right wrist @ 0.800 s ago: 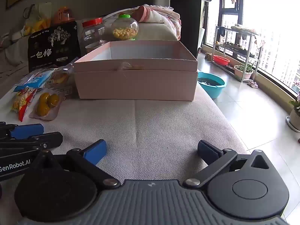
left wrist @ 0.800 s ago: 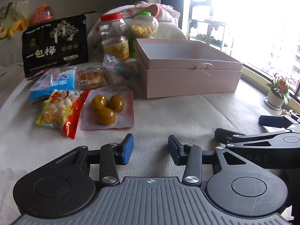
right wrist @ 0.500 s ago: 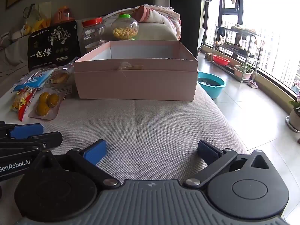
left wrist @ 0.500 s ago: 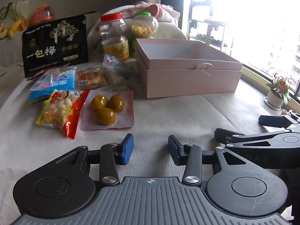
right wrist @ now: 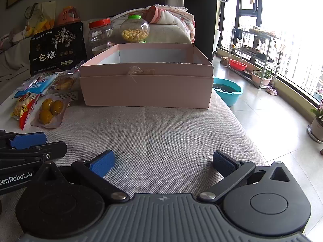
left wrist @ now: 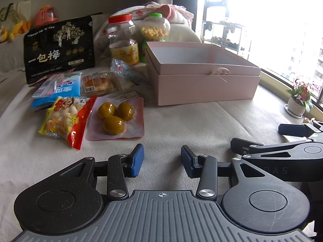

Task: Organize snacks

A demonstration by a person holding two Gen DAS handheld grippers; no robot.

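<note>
My left tool [left wrist: 162, 160] hangs low over the beige woven cloth surface [left wrist: 181, 125]. Its blue pads stand partly apart, and nothing is between them. My right tool [right wrist: 163, 162] is just beside it, with its jaws as wide as they go and only bare cloth between them.

A little past my left tool lies a clear pink-edged packet with three round yellow-green fruits [left wrist: 115, 118] sealed inside. Touching its left side is a red and yellow crinkly bag of white sweets [left wrist: 66, 119]. Behind those two sits a blue and white flat snack packet [left wrist: 58, 88], and next to it a clear wrapper with a small golden bun [left wrist: 99, 84] in it.

To the right of the snacks stands the big pink cardboard box [right wrist: 146, 84] with no lid on it (I can see its pale walls, but not its floor). It sits well apart from both tools.

Farther back a tall black bag with white Chinese writing [left wrist: 59, 48] stands upright. Beside it is a clear plastic jar with a red lid [left wrist: 122, 40], then a round clear jar with a green lid [left wrist: 155, 30] holding little yellow balls. Behind them is a heap of pink and white cloth [right wrist: 171, 18].
</note>
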